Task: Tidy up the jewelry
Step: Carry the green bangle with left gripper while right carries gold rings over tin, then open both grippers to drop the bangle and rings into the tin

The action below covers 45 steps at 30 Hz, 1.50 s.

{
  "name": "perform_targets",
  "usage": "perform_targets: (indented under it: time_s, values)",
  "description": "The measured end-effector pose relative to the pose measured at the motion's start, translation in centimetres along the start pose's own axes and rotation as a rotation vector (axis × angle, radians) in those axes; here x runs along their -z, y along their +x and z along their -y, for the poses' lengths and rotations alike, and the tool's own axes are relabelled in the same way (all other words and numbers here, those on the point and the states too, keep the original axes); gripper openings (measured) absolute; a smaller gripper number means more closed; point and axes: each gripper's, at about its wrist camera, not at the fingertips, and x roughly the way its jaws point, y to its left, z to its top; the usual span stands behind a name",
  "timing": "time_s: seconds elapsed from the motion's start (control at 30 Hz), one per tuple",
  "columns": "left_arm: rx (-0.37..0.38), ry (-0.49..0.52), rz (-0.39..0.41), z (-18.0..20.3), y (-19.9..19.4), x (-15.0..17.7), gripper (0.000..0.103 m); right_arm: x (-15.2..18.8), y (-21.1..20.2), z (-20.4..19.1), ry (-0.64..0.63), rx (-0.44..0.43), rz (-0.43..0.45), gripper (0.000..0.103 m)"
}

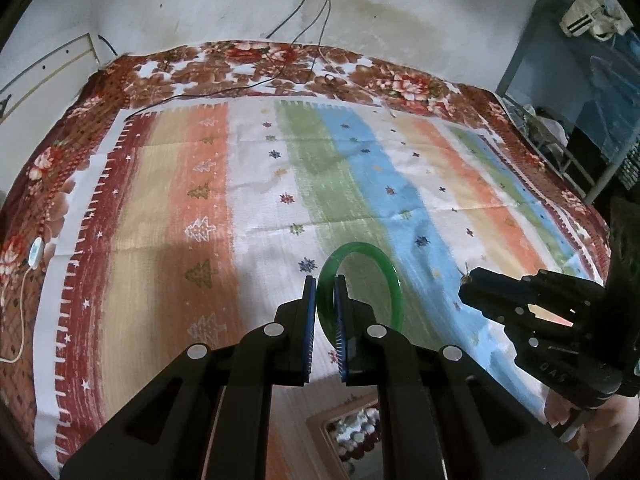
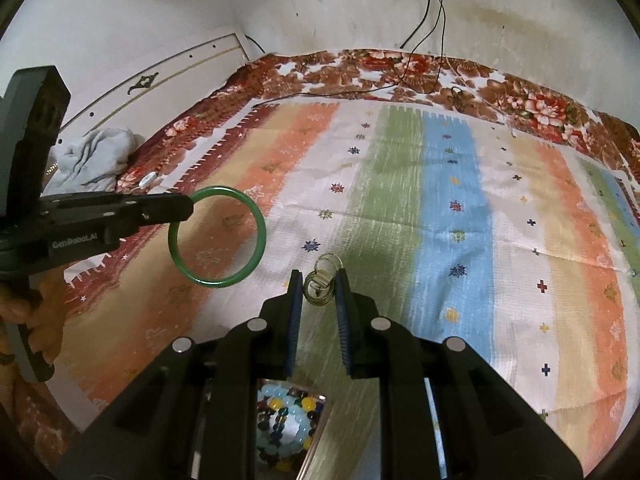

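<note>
My left gripper (image 1: pixel 325 285) is shut on a green bangle (image 1: pixel 394 276) and holds it upright above the striped cloth; the bangle also shows in the right wrist view (image 2: pixel 218 236), clamped at the left gripper's tip (image 2: pixel 188 206). My right gripper (image 2: pixel 318 280) holds a small bundle of thin metal rings with a pale tag (image 2: pixel 320 284) between its blue pads; the jaws stand close around it. In the left wrist view the right gripper (image 1: pixel 466 280) is at the right. A wooden box of coloured beads (image 2: pixel 286 424) lies below the right gripper, and shows in the left wrist view (image 1: pixel 352 432).
A striped cloth (image 1: pixel 260 184) covers a floral bedspread (image 1: pixel 280 68). Black cables (image 1: pixel 304 40) run from a wall socket onto the bed. A white corded controller (image 1: pixel 36 250) lies at the left edge. A crumpled grey cloth (image 2: pixel 96 156) lies by the headboard. A blue frame (image 1: pixel 560 92) stands right.
</note>
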Motion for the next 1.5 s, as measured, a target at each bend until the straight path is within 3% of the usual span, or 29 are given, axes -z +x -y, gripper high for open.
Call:
perform_targets:
  time_s: [0.87, 1.3, 1.4, 1.43, 1.5]
  values:
    - [0.030, 0.069, 0.006, 3.2, -3.9, 7.1, 0.009, 5.4, -4.5, -3.5, -0.026, -0.081, 0.020, 0.018]
    - [0.033, 0.076, -0.005, 3.8, -4.2, 8.5, 0.009, 6.7, -4.3, -3.9, -0.019, -0.104, -0.006, 0.018]
    - [0.043, 0.083, -0.029, 4.0, -3.6, 8.7, 0.012, 6.8, -3.9, -3.8, -0.022, -0.069, -0.015, 0.043]
    - [0.035, 0.084, -0.028, 4.0, -3.6, 8.7, 0.020, 6.9, -3.9, -3.8, -0.031, -0.050, -0.012, 0.050]
    - [0.025, 0.095, -0.025, 4.0, -3.7, 8.6, 0.027, 6.9, -4.0, -3.6, -0.038, -0.023, -0.005, 0.051]
